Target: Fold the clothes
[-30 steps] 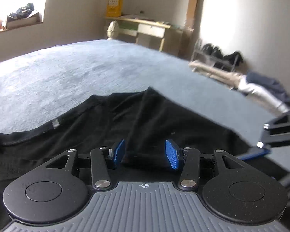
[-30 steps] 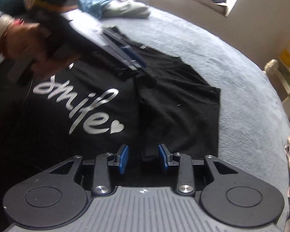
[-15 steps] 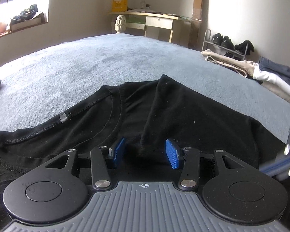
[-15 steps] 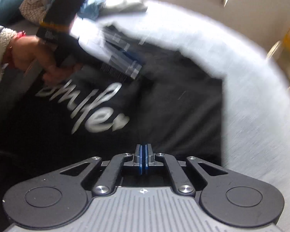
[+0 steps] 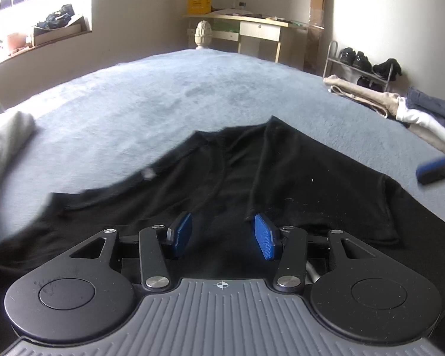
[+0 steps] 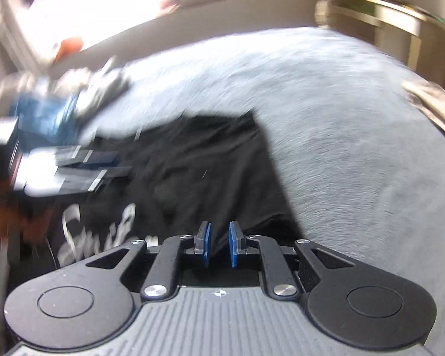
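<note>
Bed, grey-blue and wide, carries the black shirt, which lies spread near its edge with the right-hand side panel already laid over the body, its folded edge running down from the collar; the white print shows beside that flap in the right wrist view. Judging by this, the step in hand is the lengthwise fold of the shirt, one side being in; the far side by the collar label looks flat and single, so the next move would call for a pinch on that other edge or sleeve, lifted and carried across to meet the first flap, both ends kept level so the fold stays straight.

Left hand-held gripper hovers low over the shirt just below the collar, fingers well apart and holding nothing; right hand-held gripper sits at the flap's near edge with a narrow gap between its pads, and no cloth shows in that gap.

Against half a second ago, the right pads, then pressed together, have parted slightly, and its view has swung hard, blurred, toward the window; the left view has drawn back from the collar, showing more bed and a pale bundle left of the shirt.
</note>
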